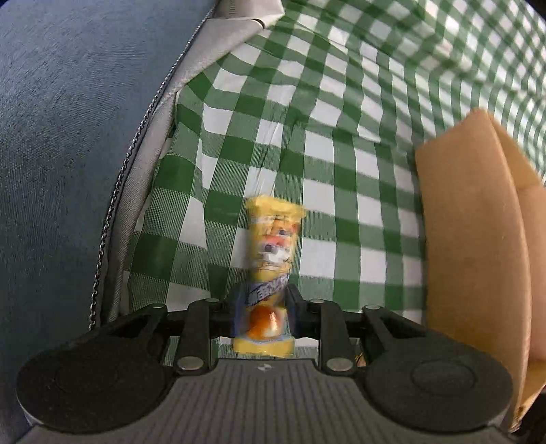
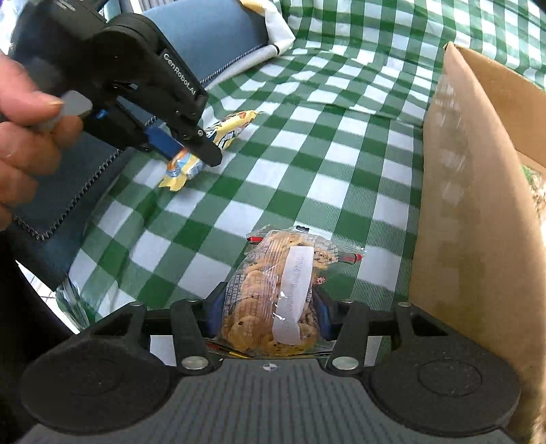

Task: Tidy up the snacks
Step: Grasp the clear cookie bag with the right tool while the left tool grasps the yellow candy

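Note:
My left gripper (image 1: 262,307) is shut on a yellow snack packet (image 1: 273,246) with a cartoon face, held over the green checked tablecloth (image 1: 341,153). The right wrist view shows the same left gripper (image 2: 194,153) pinching that yellow packet (image 2: 221,133) just above the cloth. My right gripper (image 2: 269,307) is shut on a clear bag of chocolate chip cookies (image 2: 273,293) with a white label. A cardboard box (image 2: 471,205) stands to the right of both grippers; it also shows in the left wrist view (image 1: 471,256).
A blue-grey cushion (image 1: 68,153) with a zipper edge lies to the left of the cloth; it also shows in the right wrist view (image 2: 211,30). A hand (image 2: 24,136) holds the left gripper.

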Available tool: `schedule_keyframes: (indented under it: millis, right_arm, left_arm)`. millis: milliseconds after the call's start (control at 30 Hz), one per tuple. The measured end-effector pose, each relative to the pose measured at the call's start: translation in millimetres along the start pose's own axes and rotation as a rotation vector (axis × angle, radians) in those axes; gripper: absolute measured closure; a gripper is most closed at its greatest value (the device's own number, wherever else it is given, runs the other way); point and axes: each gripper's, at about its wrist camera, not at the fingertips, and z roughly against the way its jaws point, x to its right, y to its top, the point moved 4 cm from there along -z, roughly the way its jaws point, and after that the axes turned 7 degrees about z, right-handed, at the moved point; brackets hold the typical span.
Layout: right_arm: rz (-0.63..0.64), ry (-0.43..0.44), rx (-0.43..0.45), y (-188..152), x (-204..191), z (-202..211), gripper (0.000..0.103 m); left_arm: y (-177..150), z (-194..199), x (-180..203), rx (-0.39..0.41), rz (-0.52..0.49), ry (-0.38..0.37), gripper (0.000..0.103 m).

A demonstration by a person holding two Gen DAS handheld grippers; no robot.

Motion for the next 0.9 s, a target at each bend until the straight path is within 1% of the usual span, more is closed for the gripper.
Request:
schedule_keyframes:
  millis: [33, 133, 267, 433, 700, 767, 800, 833, 900]
  right_arm:
    - [0.009, -0.005, 0.000, -0.4, -1.4, -0.5, 0.049]
    - [0.036, -0.021, 0.004, -3.2, -4.7, -1.2, 0.048]
    - [0.052, -0.030, -0.009, -7.7, -4.0, -5.5, 0.047]
    - [0.044, -0.030, -0.006, -7.7, -3.0, -4.7, 0.047]
    - [0.047, -0.036, 0.000, -7.7, -4.7, -4.3, 0.047]
    - [0.047, -0.040, 0.007, -8.0, -4.3, -3.1, 0.049]
    - [0.051, -0.042, 0.009, -7.9, -5.0, -2.7, 0.050]
    - [0.055, -0.046, 0.013, -8.0, -5.7, -2.2, 0.051]
    - [0.068, -0.058, 0.020, -8.2, -7.1, -0.7, 0.052]
  left_arm:
    - [-1.4, 0.1, 3.9, 0.003, -0.017, 0.003, 0.070]
    - [-4.1, -6.7, 13.7, 0.006, -0.060, 0.021, 0.067]
    - [-4.8, -15.0, 21.4, -0.004, -0.077, 0.044, 0.063]
    - [-4.7, -14.8, 19.0, -0.014, -0.081, 0.045, 0.062]
    - [-2.8, -27.3, 27.4, -0.042, -0.117, 0.060, 0.062]
    - [-2.9, -29.9, 27.2, -0.050, -0.121, 0.064, 0.063]
    - [-2.7, -29.8, 27.2, -0.049, -0.125, 0.066, 0.068]
    - [-2.4, -29.4, 27.0, -0.046, -0.129, 0.070, 0.080]
    - [-1.2, -26.5, 26.1, -0.035, -0.121, 0.062, 0.081]
